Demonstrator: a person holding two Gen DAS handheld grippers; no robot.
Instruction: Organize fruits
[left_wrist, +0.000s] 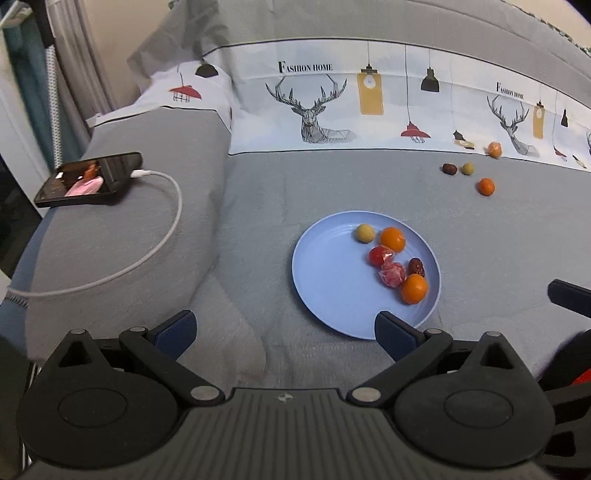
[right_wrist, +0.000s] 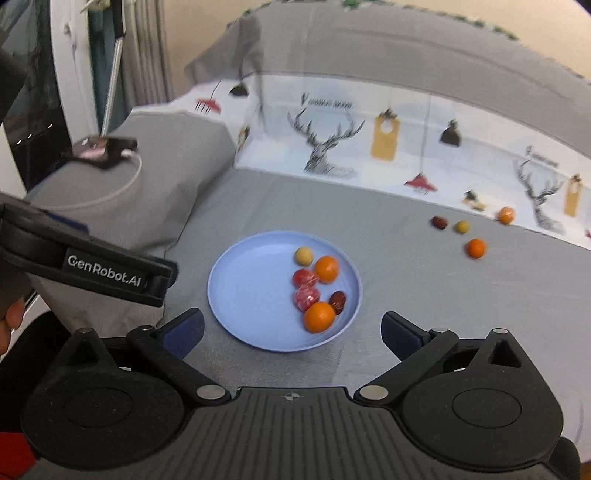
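A blue plate (left_wrist: 325, 266) (right_wrist: 243, 288) lies on the grey bed cover. On it are two oranges (left_wrist: 414, 289) (right_wrist: 319, 316), two red wrapped fruits (left_wrist: 392, 275), a dark date (left_wrist: 416, 266) and a yellow-green ball (left_wrist: 365, 233). Farther right on the cover lie a loose date (left_wrist: 449, 169), a yellow-green ball (left_wrist: 468, 168), an orange (left_wrist: 486, 186) (right_wrist: 475, 247) and another orange fruit (left_wrist: 494, 149). My left gripper (left_wrist: 284, 325) hangs open and empty over the plate's near left edge. My right gripper (right_wrist: 291, 325) is open and empty above the plate's near rim.
A phone (left_wrist: 88, 179) with a white cable (left_wrist: 162, 229) rests on a grey pillow (left_wrist: 147, 258) at the left. A white band of sheet printed with deer (left_wrist: 314, 110) runs along the back. In the right wrist view the left gripper's body (right_wrist: 92, 266) crosses the left side.
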